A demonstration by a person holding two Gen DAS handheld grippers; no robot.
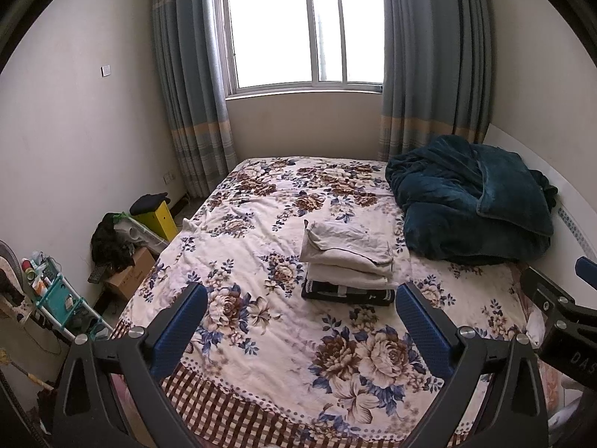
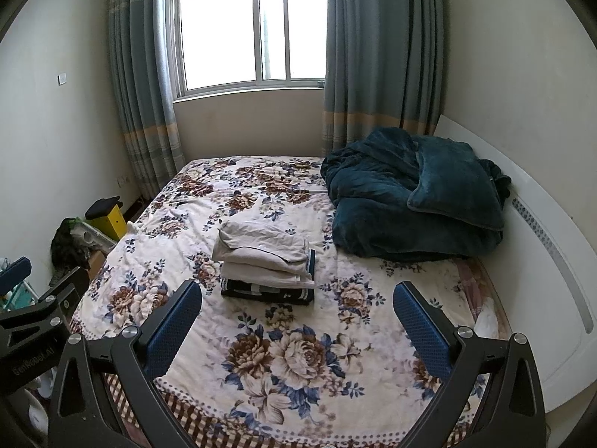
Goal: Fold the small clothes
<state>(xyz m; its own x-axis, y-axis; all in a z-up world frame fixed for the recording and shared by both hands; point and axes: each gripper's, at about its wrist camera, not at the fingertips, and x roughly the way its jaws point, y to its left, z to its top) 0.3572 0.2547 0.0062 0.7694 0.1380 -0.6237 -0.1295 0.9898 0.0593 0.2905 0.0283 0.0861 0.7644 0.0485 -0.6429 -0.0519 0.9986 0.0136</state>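
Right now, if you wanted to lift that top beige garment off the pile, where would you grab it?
Probably the near folded edge of the top beige garment, from the foot of the bed. It overhangs the dark folded garment below, giving the open right gripper an edge to pinch.

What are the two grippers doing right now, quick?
Left gripper: open, holding nothing, above the bed.
Right gripper: open, holding nothing, above the bed too.
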